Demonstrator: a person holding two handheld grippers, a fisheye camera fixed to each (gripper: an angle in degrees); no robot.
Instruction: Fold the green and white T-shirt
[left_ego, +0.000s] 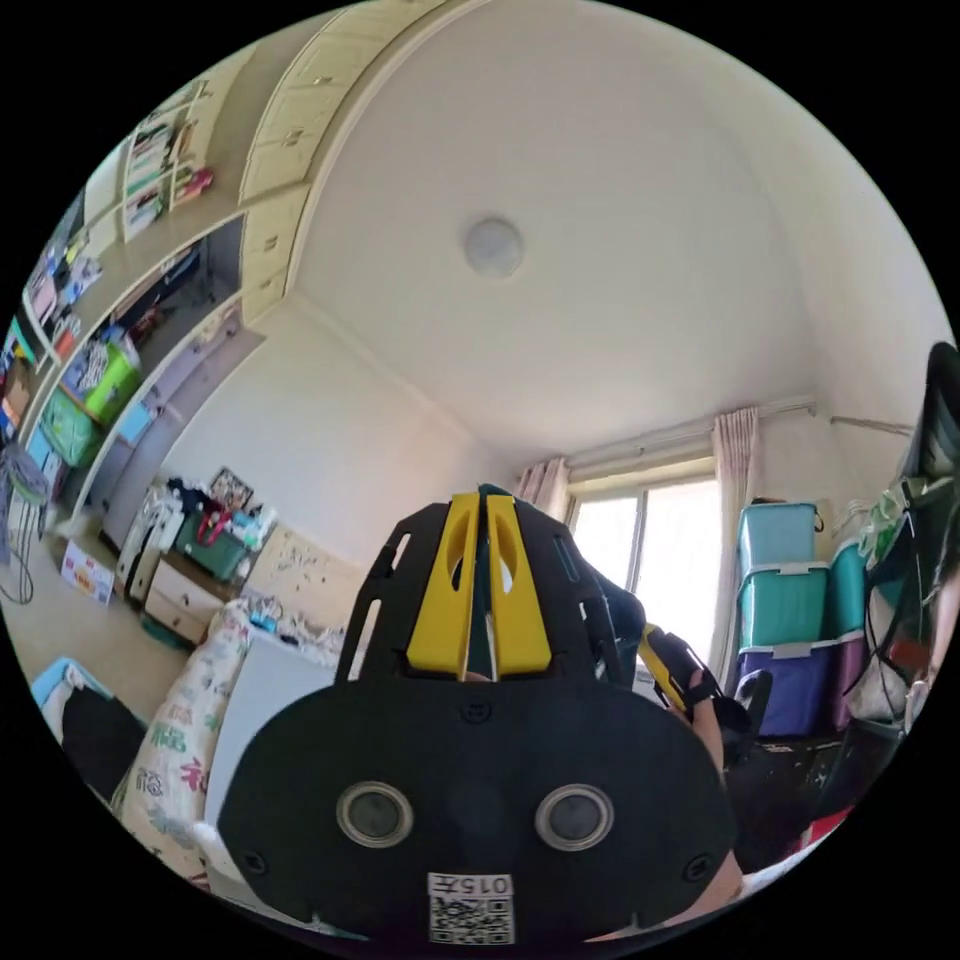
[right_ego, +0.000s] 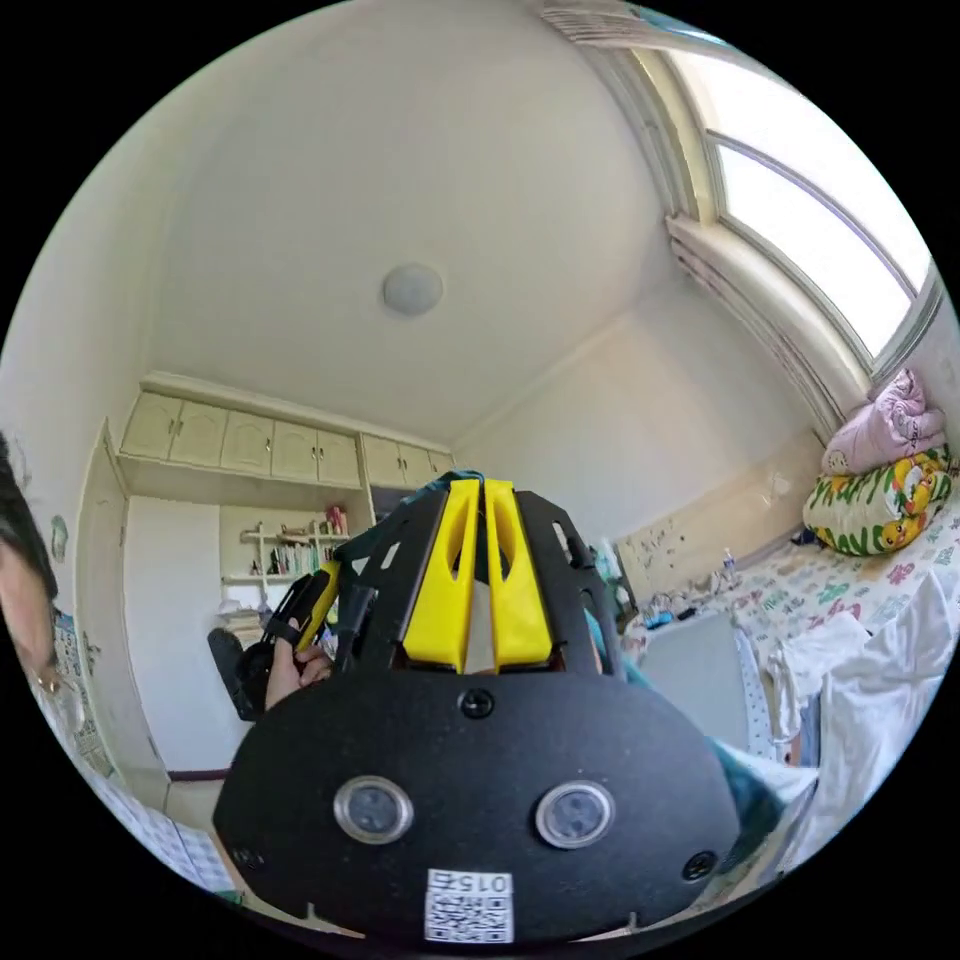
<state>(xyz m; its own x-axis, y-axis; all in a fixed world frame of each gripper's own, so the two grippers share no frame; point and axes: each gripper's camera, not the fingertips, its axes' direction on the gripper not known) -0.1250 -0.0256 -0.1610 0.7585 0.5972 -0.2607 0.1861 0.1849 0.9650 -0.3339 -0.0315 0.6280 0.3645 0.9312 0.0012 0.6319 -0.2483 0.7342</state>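
Observation:
Both views tilt up toward the ceiling. In the left gripper view my left gripper (left_ego: 478, 505) has its yellow jaws closed on a thin strip of the dark green T-shirt (left_ego: 481, 610). My right gripper (left_ego: 668, 668) shows at the right, in a hand. In the right gripper view my right gripper (right_ego: 477, 492) also stands with its jaws together, pale cloth in the slit and green cloth at the tips. More of the green T-shirt (right_ego: 745, 795) hangs past the black mount at the lower right. My left gripper (right_ego: 312, 598) shows at the left, held in a hand.
A bed (right_ego: 850, 590) with a patterned sheet holds folded quilts (right_ego: 880, 490) and a white cloth (right_ego: 880, 690). Stacked storage boxes (left_ego: 790, 620) stand by the window (left_ego: 650, 560). Crowded shelves (left_ego: 100, 370) line one wall. A person's head (right_ego: 20, 590) is at the edge.

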